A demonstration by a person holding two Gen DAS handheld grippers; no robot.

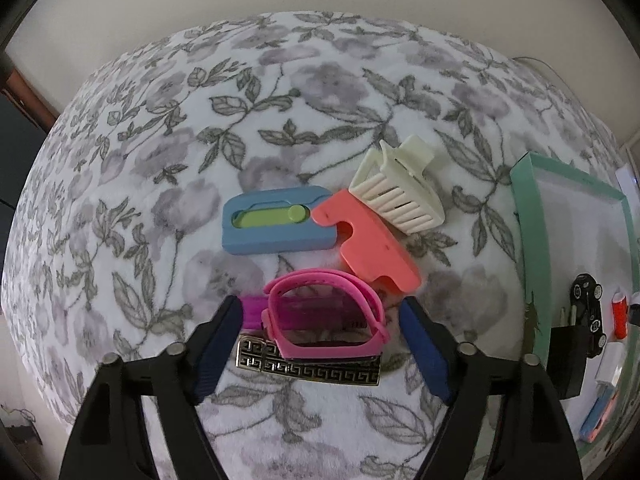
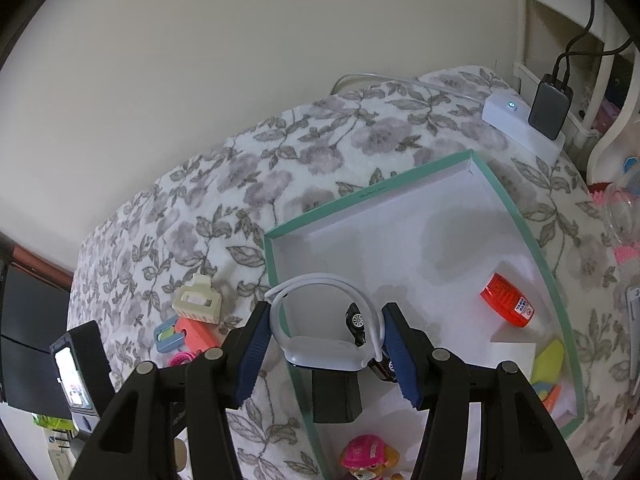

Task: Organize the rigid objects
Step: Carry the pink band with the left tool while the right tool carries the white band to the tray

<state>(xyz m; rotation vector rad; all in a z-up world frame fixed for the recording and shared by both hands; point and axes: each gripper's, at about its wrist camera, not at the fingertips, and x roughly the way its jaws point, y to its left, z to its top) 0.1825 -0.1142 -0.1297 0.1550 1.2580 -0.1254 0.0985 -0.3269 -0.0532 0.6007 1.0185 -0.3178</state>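
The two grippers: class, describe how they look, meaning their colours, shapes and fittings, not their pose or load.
Both the left gripper and right gripper look alike: black angular plastic arms, round silver pins at the joints, and dark blue ridged pads lining the fingers. No cables or sleeves show.

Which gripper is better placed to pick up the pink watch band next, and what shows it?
Left. The left gripper points down with its open jaws either side of the pink watch band. The right gripper already grips a white watch at the teal tray.
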